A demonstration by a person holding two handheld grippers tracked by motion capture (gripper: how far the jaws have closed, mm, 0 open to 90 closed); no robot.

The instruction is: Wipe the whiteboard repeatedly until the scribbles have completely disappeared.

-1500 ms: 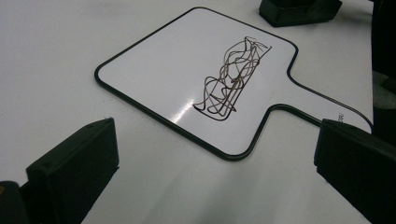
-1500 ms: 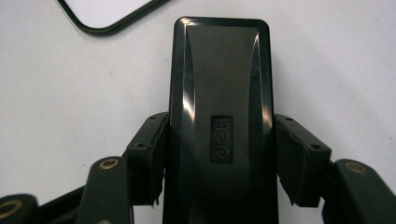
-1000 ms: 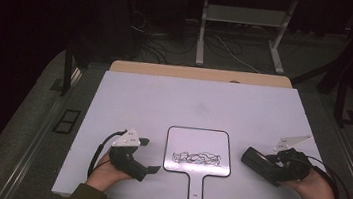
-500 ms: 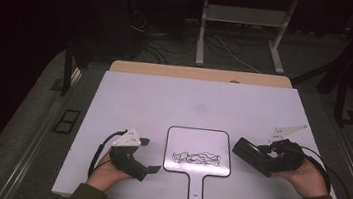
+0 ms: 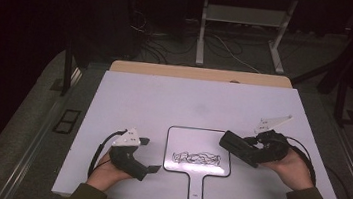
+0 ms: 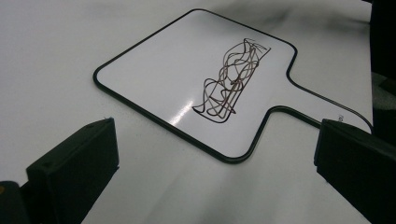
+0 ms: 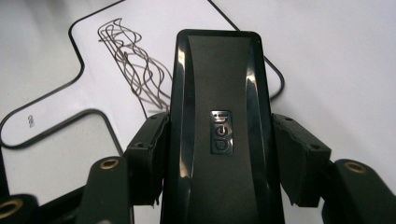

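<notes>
A small paddle-shaped whiteboard point(image 5: 185, 140) lies on the white table at the front middle, its handle toward me, with a dark scribble point(image 5: 197, 158) on its lower half. My right gripper point(image 5: 255, 151) is shut on a black eraser block point(image 5: 237, 146), whose front end reaches the board's right edge. In the right gripper view the eraser point(image 7: 217, 116) stands between both pads, above the board point(image 7: 56, 70) and its scribble point(image 7: 135, 70). My left gripper point(image 5: 150, 154) rests open just left of the board. The left gripper view shows the board point(image 6: 154, 70) and scribble point(image 6: 231, 79) beyond its wide-apart jaws.
The white tabletop point(image 5: 189, 101) stretches bare behind the board. A wooden strip point(image 5: 197, 74) runs along its far edge. Beyond it are dark floor, cables and a metal stand point(image 5: 202, 32). A cable loops from each gripper onto the table.
My right gripper has carried the eraser leftward, from the table's right side to the board's right edge. The left gripper and the board have stayed put.
</notes>
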